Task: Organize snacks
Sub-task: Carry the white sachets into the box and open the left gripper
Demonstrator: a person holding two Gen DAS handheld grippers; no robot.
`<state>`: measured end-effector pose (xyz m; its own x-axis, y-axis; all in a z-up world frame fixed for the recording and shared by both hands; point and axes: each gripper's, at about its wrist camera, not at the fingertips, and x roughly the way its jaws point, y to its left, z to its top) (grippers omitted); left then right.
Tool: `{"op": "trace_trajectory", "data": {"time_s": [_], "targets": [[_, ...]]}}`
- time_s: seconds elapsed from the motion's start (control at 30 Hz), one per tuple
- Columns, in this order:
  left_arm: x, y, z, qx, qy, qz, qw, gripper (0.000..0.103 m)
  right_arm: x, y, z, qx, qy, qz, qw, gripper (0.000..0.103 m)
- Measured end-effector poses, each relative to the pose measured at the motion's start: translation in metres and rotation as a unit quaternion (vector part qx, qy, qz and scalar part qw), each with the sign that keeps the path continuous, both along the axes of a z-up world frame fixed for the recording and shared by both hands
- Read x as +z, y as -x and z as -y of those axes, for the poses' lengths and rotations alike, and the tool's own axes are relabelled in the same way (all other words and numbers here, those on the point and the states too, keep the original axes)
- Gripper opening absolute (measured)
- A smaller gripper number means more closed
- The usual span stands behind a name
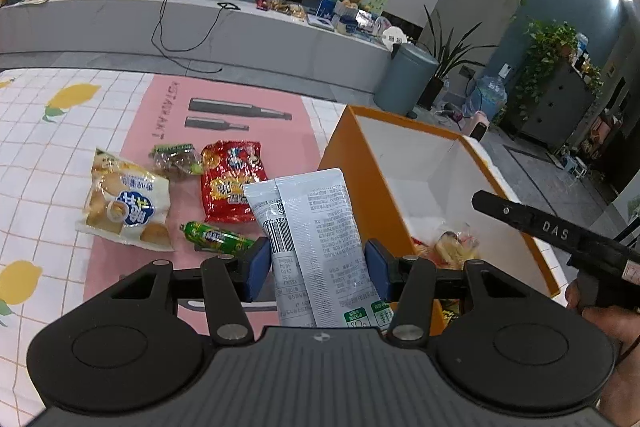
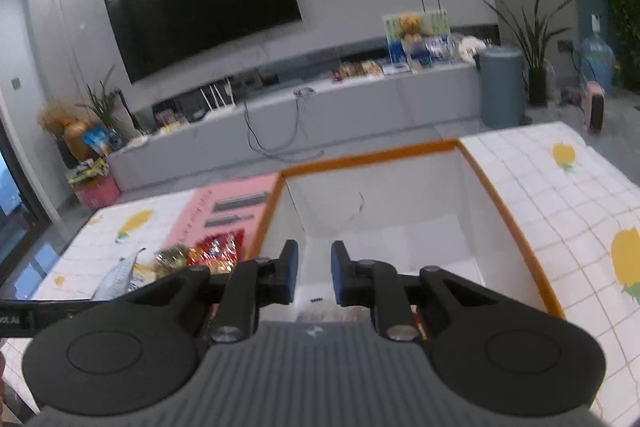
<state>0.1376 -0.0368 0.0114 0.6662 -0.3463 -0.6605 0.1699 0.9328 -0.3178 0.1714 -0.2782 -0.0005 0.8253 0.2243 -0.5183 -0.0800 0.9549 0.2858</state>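
My left gripper (image 1: pixel 318 265) is shut on a grey-white snack packet (image 1: pixel 316 223) and holds it upright beside the left wall of the orange box (image 1: pixel 344 147). Snacks lie in the box's bottom (image 1: pixel 452 247). On the pink mat (image 1: pixel 224 99) lie a yellow bread bag (image 1: pixel 124 203), a red bag (image 1: pixel 232 181), a green sausage (image 1: pixel 216 237) and a small dark pack (image 1: pixel 176 157). My right gripper (image 2: pixel 314 273) is open and empty, hovering over the box's white inside (image 2: pixel 400 211). It also shows in the left wrist view (image 1: pixel 552 231).
The table has a white checked cloth with lemon prints (image 1: pixel 60 99). Behind it stand a long grey TV bench (image 1: pixel 240 27), a grey bin (image 1: pixel 404 79) and plants (image 1: pixel 556 47). The cloth runs right of the box (image 2: pixel 580 211).
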Motion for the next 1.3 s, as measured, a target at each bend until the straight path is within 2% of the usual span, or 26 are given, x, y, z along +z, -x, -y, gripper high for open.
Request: {"op": "trace_trajectory", "data": {"time_s": [0.13, 0.4, 0.6, 0.77, 0.8, 0.83, 0.87, 0.97, 1.03, 1.23, 1.3], "targets": [[-0.001, 0.004, 0.002, -0.002, -0.004, -0.003, 1.0, 0.058, 0.004, 0.004, 0.001, -0.003, -0.001, 0.007, 1.0, 0.015], [0.003, 0.011, 0.003, -0.004, -0.014, 0.001, 0.9999, 0.058, 0.011, 0.013, 0.023, -0.043, -0.019, 0.019, 0.999, 0.015], [0.012, 0.016, 0.016, -0.013, -0.054, 0.004, 0.9984, 0.058, 0.02, 0.023, 0.034, -0.055, -0.019, 0.037, 0.998, 0.02], [0.027, 0.013, 0.032, -0.011, -0.07, 0.011, 0.9974, 0.058, 0.022, 0.029, 0.048, -0.07, -0.037, 0.042, 0.996, 0.02], [0.03, 0.012, 0.037, -0.012, -0.073, 0.012, 0.9972, 0.058, 0.024, 0.029, 0.05, -0.077, -0.037, 0.042, 0.995, 0.026], [0.033, 0.011, 0.043, -0.013, -0.077, 0.014, 0.9969, 0.058, 0.024, 0.031, 0.053, -0.083, -0.041, 0.042, 0.995, 0.041], [0.035, 0.01, 0.048, -0.014, -0.08, 0.015, 0.9966, 0.058, 0.026, 0.033, 0.054, -0.089, -0.045, 0.045, 0.994, 0.044], [0.04, 0.006, 0.07, -0.022, -0.084, 0.019, 0.9961, 0.058, 0.029, 0.039, 0.069, -0.105, -0.07, 0.052, 0.991, 0.047], [0.042, 0.002, 0.086, -0.031, -0.081, 0.022, 0.996, 0.058, 0.031, 0.044, 0.078, -0.118, -0.082, 0.057, 0.988, 0.058], [0.044, -0.017, 0.138, -0.051, -0.06, 0.021, 0.9967, 0.059, 0.04, 0.053, 0.099, -0.14, -0.077, 0.069, 0.985, 0.062], [0.042, -0.024, 0.154, -0.06, -0.043, 0.025, 0.997, 0.059, 0.041, 0.057, 0.106, -0.139, -0.1, 0.075, 0.982, 0.064]]}}
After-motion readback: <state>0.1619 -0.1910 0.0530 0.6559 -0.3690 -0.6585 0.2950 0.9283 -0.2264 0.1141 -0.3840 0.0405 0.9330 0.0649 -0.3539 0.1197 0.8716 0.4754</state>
